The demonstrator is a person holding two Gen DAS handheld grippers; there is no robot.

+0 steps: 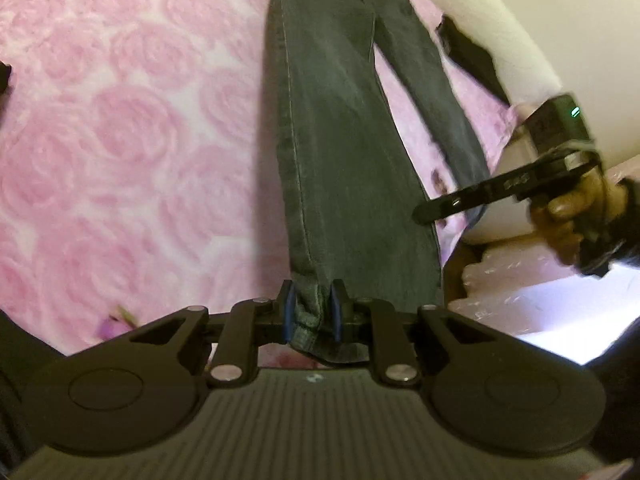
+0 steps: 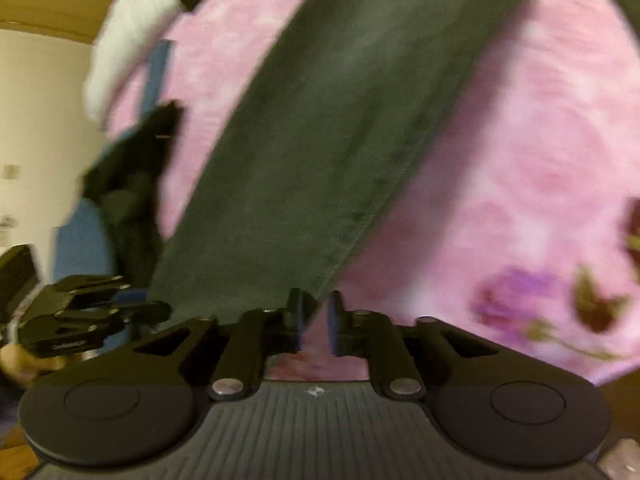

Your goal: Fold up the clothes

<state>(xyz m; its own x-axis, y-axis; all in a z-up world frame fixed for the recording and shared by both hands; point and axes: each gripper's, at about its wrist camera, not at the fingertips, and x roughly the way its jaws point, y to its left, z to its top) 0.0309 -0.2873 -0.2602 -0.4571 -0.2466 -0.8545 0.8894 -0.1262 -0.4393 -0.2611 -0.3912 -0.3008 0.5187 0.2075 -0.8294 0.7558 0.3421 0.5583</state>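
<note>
Dark grey jeans [image 1: 340, 140] lie lengthwise on a pink rose-patterned bedspread [image 1: 120, 140], legs pointing toward me. My left gripper [image 1: 314, 312] is shut on the hem of the nearer leg, denim bunched between its blue pads. A hand [image 1: 568, 208] holds my right gripper [image 1: 420, 212] at the other leg's lower end. In the blurred right wrist view, my right gripper [image 2: 316, 320] stands slightly open with pink bedspread showing in the gap. The corner of the jeans [image 2: 320, 140] hem reaches its left fingertip [image 2: 298, 316]. The left gripper [image 2: 160, 314] shows at lower left.
A black garment [image 2: 136, 168] lies at the bed's edge beside a blue surface [image 2: 80, 240]. A second dark piece [image 1: 468, 52] rests against a cream surface [image 1: 520, 20]. A white pillow [image 2: 128, 32] sits at the far end. The bedspread's purple flower print [image 2: 516, 292] is at right.
</note>
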